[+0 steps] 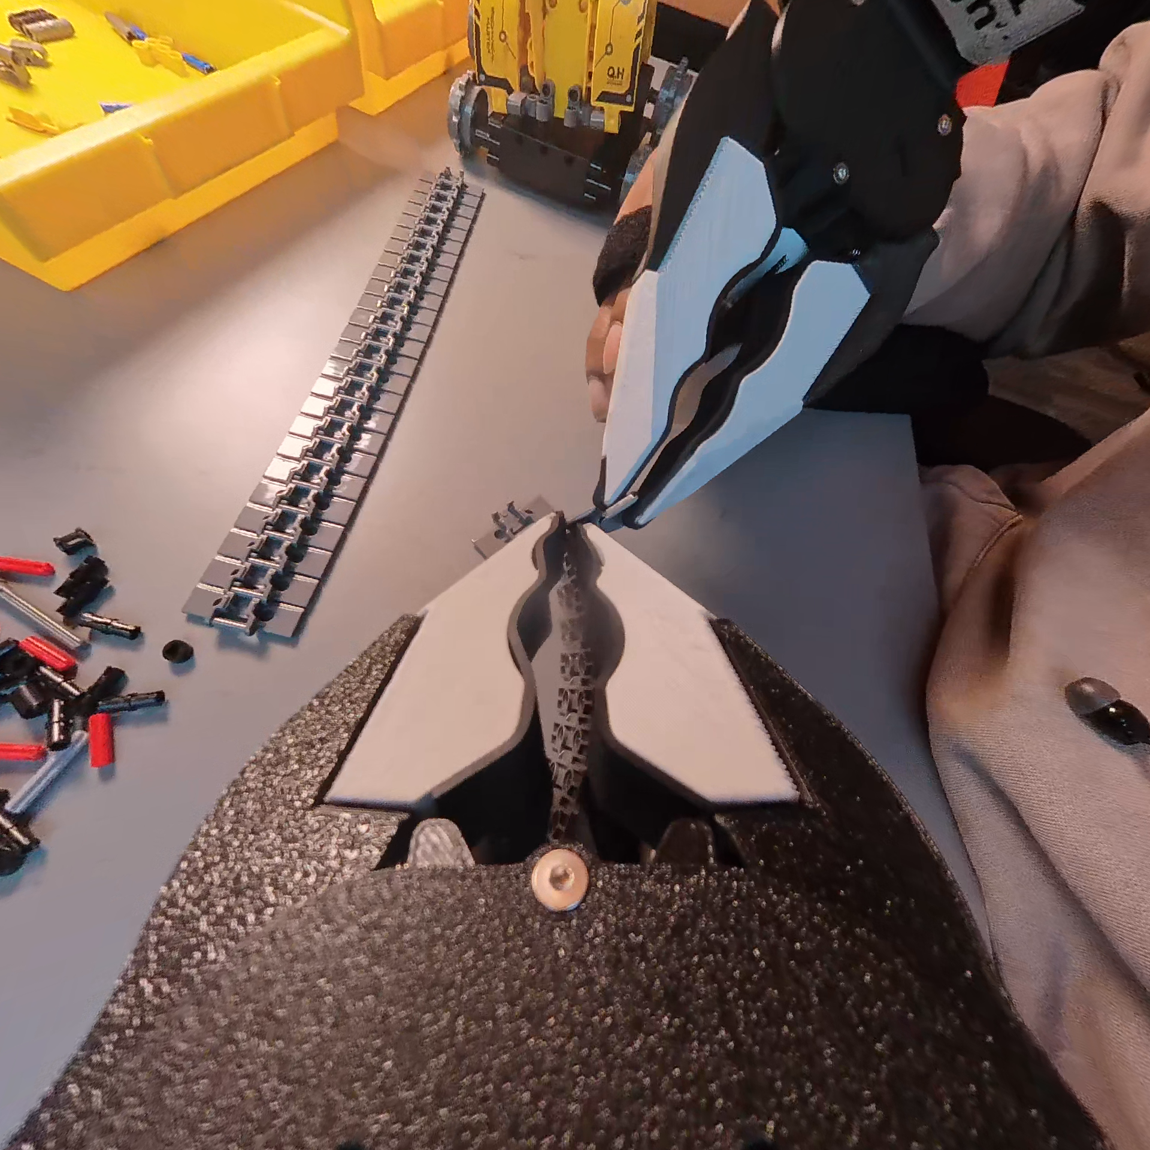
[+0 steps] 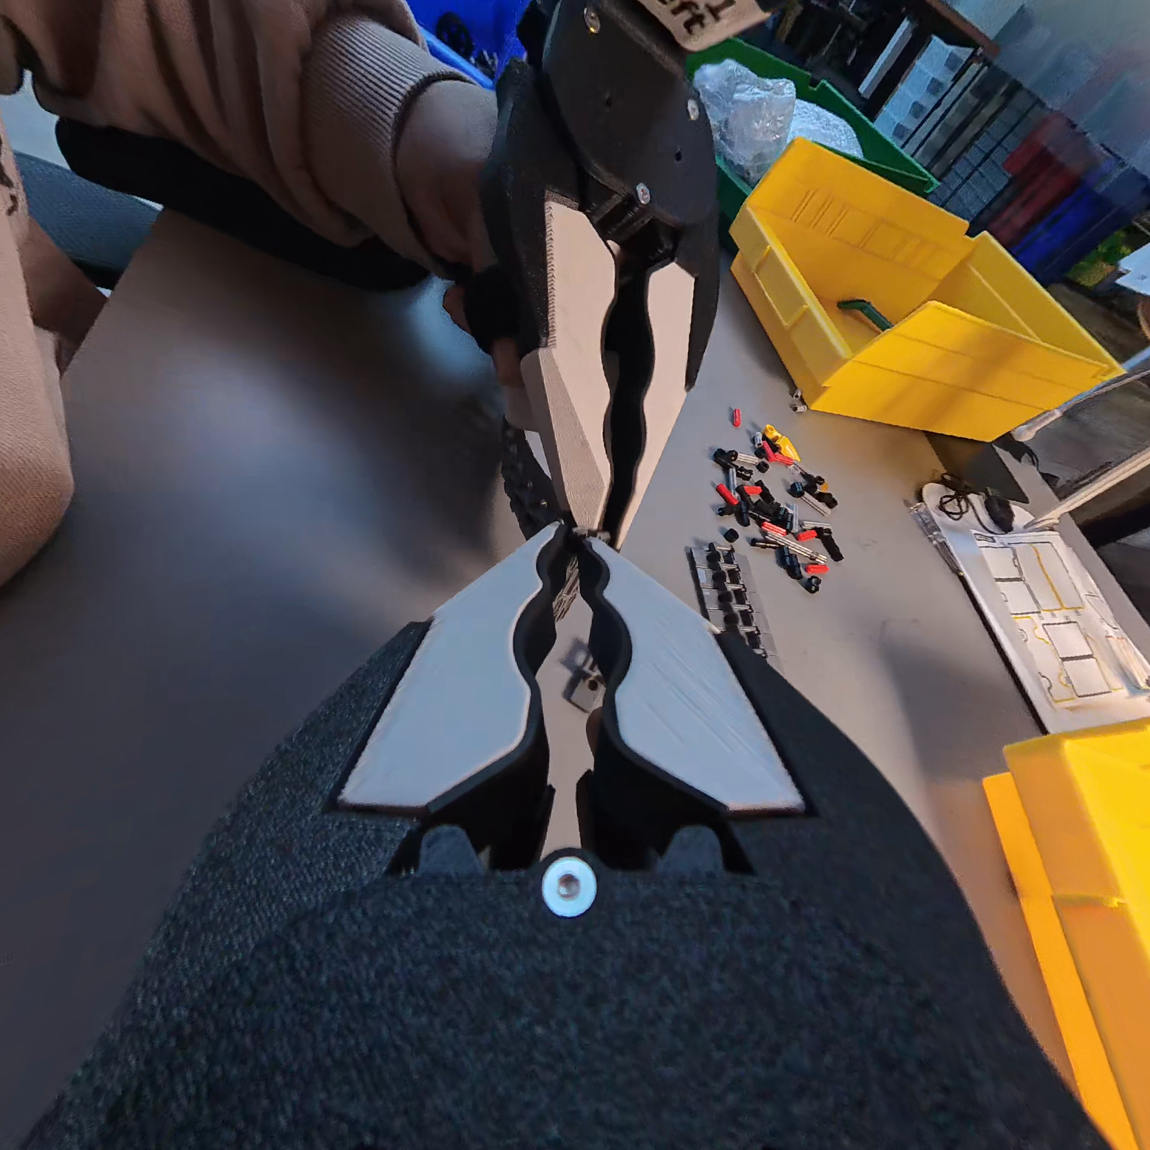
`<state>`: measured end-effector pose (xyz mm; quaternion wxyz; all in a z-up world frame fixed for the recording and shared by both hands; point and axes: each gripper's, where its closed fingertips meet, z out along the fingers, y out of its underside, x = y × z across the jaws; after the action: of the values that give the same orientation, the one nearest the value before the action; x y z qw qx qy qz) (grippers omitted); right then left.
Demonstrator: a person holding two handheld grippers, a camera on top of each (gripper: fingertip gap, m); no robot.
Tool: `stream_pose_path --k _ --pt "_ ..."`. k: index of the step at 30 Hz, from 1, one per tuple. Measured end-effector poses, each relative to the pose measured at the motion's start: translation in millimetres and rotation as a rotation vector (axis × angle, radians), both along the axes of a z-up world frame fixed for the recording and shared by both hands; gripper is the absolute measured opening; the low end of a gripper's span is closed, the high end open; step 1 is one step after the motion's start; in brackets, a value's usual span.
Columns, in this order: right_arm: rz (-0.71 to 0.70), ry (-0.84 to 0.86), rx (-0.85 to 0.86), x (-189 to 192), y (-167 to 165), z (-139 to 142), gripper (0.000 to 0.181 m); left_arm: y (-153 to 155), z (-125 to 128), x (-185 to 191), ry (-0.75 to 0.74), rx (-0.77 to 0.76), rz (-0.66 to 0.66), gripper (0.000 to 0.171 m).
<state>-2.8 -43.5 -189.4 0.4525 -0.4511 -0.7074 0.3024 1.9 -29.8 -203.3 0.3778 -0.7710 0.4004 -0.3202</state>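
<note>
Gripping a black track strip (image 1: 569, 678), the left gripper (image 1: 567, 529) is closed. At one o'clock, the right gripper (image 1: 613, 511) pinches a small link (image 1: 607, 509) touching it. A grey track (image 1: 348, 404) lies at ten o'clock.

Table (image 1: 155, 386): smooth, matt grey top. Bins (image 1: 124, 124): glossy yellow plastic. Track strip (image 1: 336, 411): grey plastic links, slightly shiny. Left gripper (image 1: 563, 529): rough speckled black body, matt pale ridged fingers, one metal screw. Sleeve (image 2: 261, 106): ribbed tan cloth.
</note>
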Motion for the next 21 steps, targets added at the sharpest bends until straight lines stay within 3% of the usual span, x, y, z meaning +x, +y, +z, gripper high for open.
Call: stream_pose_path --k 2,3,4,5,7,10,12,14,21 --pt "0.02 -0.008 0.0 -1 -4 -2 0.0 12 -9 -8 0.049 0.01 0.067 0.0" --pt "0.216 0.097 -0.147 -7 -52 19 0.0 28 -19 -20 0.13 0.039 0.137 0.0" --pt "0.279 0.042 -0.071 -13 -73 9 0.0 28 -11 -16 0.07 0.002 0.119 0.0" --pt "0.224 0.022 0.052 -15 -57 0 0.0 19 2 -8 0.046 0.032 0.067 0.0" --pt "0.098 0.058 -0.016 1 -15 13 0.0 10 8 -3 0.033 0.054 0.032 0.0" --pt "0.17 0.0 -0.126 2 -29 0 0.0 19 -2 -16 0.066 0.024 0.078 0.001" --pt "0.132 -0.075 -0.118 0 -18 -14 0.0 19 2 -17 0.021 -0.009 0.079 0.002" --pt "0.095 -0.088 -0.22 0 -9 -15 0.0 19 4 -19 -0.01 -0.028 0.08 0.002" --pt "0.036 -0.058 -0.256 0 6 -15 0.001 21 13 -29 -0.123 -0.07 0.108 0.002"
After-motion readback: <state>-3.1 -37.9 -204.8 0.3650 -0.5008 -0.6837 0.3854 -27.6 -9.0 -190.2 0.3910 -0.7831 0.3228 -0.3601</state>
